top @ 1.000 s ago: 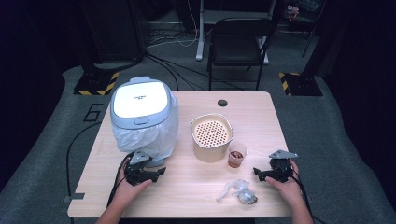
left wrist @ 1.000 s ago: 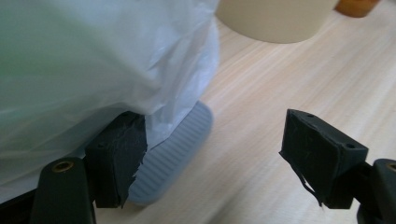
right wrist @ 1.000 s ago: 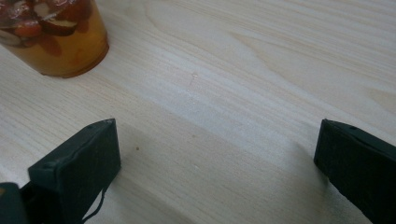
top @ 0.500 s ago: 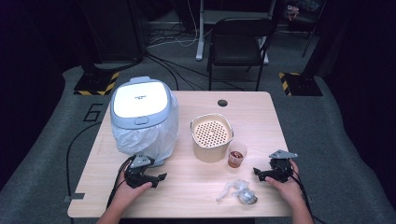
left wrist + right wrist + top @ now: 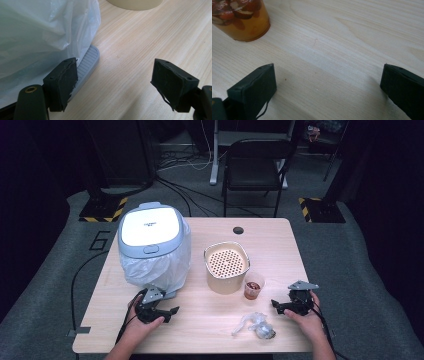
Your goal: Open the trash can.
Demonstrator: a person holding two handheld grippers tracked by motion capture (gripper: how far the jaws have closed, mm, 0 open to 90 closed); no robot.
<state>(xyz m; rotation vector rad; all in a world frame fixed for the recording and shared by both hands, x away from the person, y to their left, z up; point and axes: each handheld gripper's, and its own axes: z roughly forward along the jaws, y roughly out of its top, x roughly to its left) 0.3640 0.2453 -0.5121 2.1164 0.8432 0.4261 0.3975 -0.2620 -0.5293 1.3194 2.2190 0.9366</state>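
Left gripper [image 5: 170,311], jaws wide, is held at the table's [image 5: 200,330] near edge beside the bin's [image 5: 152,245] pedal [image 5: 86,63]. Right gripper [image 5: 278,306], jaws wide, is held near the cup [image 5: 253,285].

Ahead of my left gripper [image 5: 113,85]: matt pale wood-grain table [image 5: 140,45], crinkled glossy translucent plastic bag [image 5: 37,27], ribbed grey plastic pedal [image 5: 87,61].

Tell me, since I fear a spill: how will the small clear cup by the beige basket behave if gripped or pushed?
The cup looks like thin clear plastic, so it would probably flex under a squeeze. It holds amber liquid with fruit pieces and seems to have no lid, so tilting likely spills. Being narrow, it may tip when pushed high.
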